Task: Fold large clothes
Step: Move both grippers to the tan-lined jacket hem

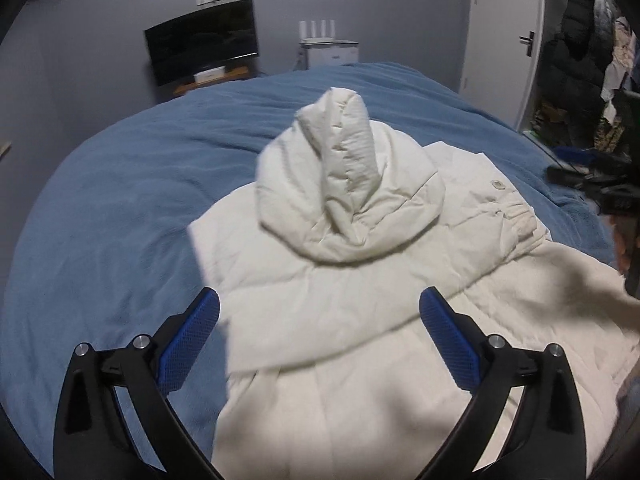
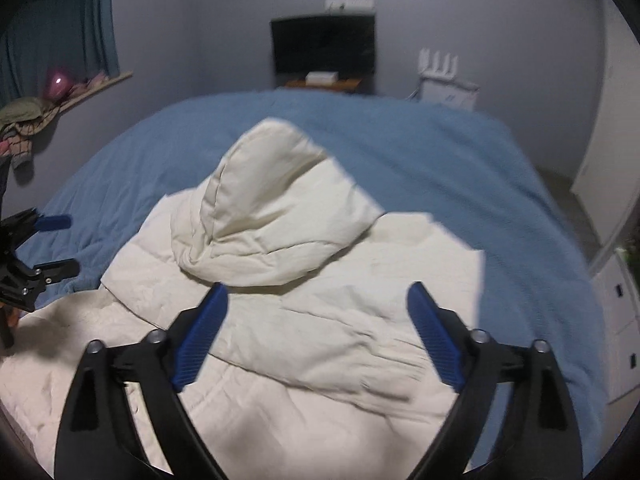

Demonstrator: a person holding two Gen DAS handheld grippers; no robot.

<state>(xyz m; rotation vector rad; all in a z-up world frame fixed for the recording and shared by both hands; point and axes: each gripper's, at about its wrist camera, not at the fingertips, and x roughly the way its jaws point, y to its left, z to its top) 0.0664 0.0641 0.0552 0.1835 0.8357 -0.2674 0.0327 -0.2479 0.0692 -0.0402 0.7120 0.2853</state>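
Left wrist view: white padded coat (image 1: 360, 300) on the bed (image 1: 120, 200), hood (image 1: 344, 184) folded onto it. Soft, bulky, likely light and springy; take hold at the hem corners. Left gripper (image 1: 320, 336) and right gripper (image 2: 318, 332) both gape wide, empty, above the coat.

Both grippers are wide open with nothing between the blue pads, angled downward. The left gripper (image 1: 319, 304) has its fingers spread well apart, same with the right gripper (image 2: 318, 300). In the right wrist view the left one shows up at the left edge, also splayed open.
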